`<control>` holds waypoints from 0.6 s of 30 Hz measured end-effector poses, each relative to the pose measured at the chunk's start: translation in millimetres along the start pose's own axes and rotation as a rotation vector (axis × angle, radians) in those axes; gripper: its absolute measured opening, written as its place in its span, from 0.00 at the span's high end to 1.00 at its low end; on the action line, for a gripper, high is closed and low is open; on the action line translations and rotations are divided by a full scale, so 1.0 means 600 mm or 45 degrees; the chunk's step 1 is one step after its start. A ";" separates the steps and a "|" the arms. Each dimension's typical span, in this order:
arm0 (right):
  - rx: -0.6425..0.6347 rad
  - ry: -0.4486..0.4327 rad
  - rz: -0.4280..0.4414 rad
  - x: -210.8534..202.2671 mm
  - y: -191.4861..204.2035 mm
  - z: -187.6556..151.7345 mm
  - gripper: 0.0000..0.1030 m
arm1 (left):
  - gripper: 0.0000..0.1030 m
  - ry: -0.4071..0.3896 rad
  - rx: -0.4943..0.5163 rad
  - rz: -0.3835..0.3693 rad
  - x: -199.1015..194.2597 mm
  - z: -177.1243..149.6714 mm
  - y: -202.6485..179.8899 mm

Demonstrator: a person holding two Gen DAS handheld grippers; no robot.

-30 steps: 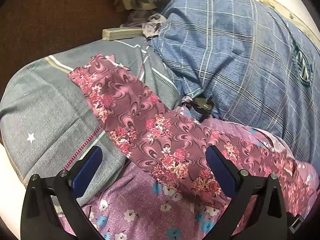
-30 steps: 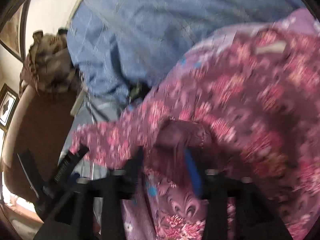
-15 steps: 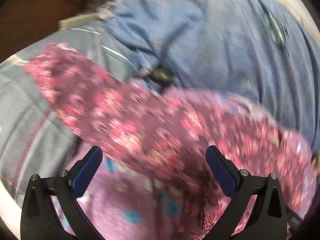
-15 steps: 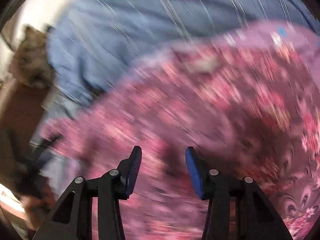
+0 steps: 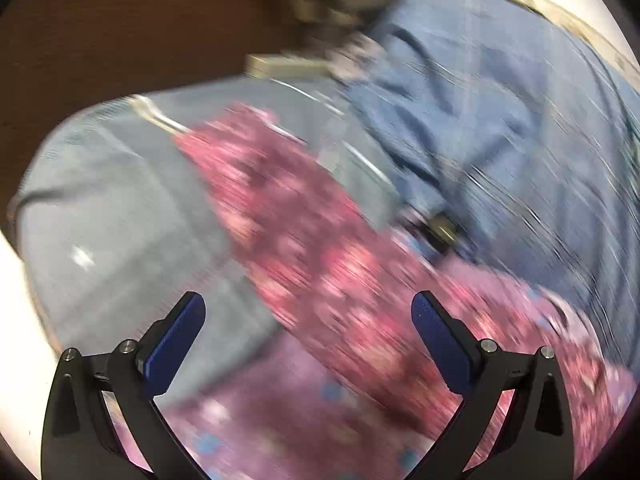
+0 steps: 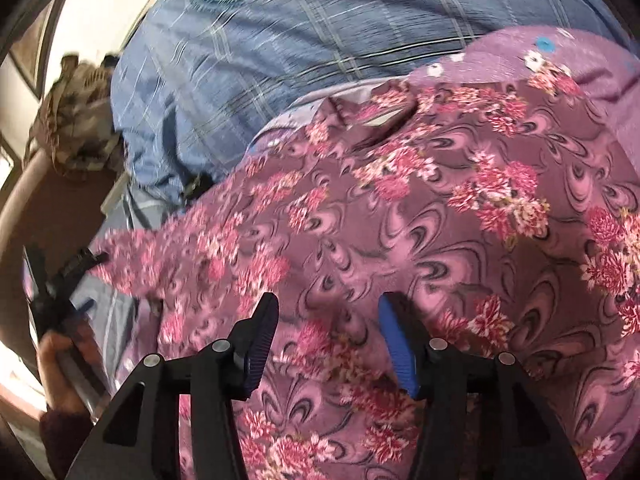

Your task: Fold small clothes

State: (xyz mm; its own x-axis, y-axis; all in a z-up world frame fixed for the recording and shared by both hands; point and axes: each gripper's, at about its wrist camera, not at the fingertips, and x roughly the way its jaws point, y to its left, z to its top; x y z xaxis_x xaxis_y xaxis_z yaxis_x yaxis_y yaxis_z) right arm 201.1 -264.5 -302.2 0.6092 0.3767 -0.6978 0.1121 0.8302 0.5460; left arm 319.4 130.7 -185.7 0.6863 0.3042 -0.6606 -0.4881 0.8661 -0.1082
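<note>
Both tongs stand released over a bed. Left tongs (image 5: 308,332) have their blue pads (image 5: 176,344) spread wide, with nothing pinched between them; that view is heavily smeared. Right tongs (image 6: 328,336) are partly parted and their jaws are opening, the pads clear of the cloth beneath them.

Under both pairs lies the task's thing, a maroon floral garment (image 6: 420,220) with pink blossoms and swirl marks. In the right wrist view it fills the frame from centre to 3 and 6 o'clock, and a narrow part runs out toward 9 o'clock. In the left wrist view the same garment (image 5: 320,248) runs as a long band from 11 o'clock down to 4 o'clock.

It rests on a lilac flowered sheet (image 6: 500,52), which shows at 1 o'clock in the right view. A blue plaid blanket (image 6: 300,40) is bunched at 12 o'clock, touching the garment's far edge. A grey cover (image 5: 120,208) lies at 9 o'clock in the left view, beside the garment's band.

At 8 o'clock in the right view a hand (image 6: 60,356) grips the other tool's handle.
</note>
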 end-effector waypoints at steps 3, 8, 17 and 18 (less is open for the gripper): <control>-0.048 0.000 -0.036 0.000 0.008 -0.004 0.47 | 0.00 -0.034 -0.095 0.053 0.016 0.028 0.055; 0.003 0.013 -0.004 -0.003 -0.003 -0.003 0.47 | 0.00 0.013 -0.127 -0.012 0.057 0.061 0.092; 0.010 0.022 0.000 0.002 -0.003 0.001 0.46 | 0.12 0.093 -0.106 -0.176 0.118 0.082 0.078; 0.011 0.023 0.004 0.002 -0.004 0.001 0.46 | 0.17 0.103 -0.104 -0.191 0.125 0.085 0.076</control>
State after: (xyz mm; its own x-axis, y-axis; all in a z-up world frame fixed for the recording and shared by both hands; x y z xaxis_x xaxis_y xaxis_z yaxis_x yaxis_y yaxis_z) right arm 202.3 -266.2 -303.9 0.5953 0.3865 -0.7045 0.1174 0.8255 0.5521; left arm 375.9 213.1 -202.1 0.7105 0.1382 -0.6900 -0.4279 0.8633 -0.2677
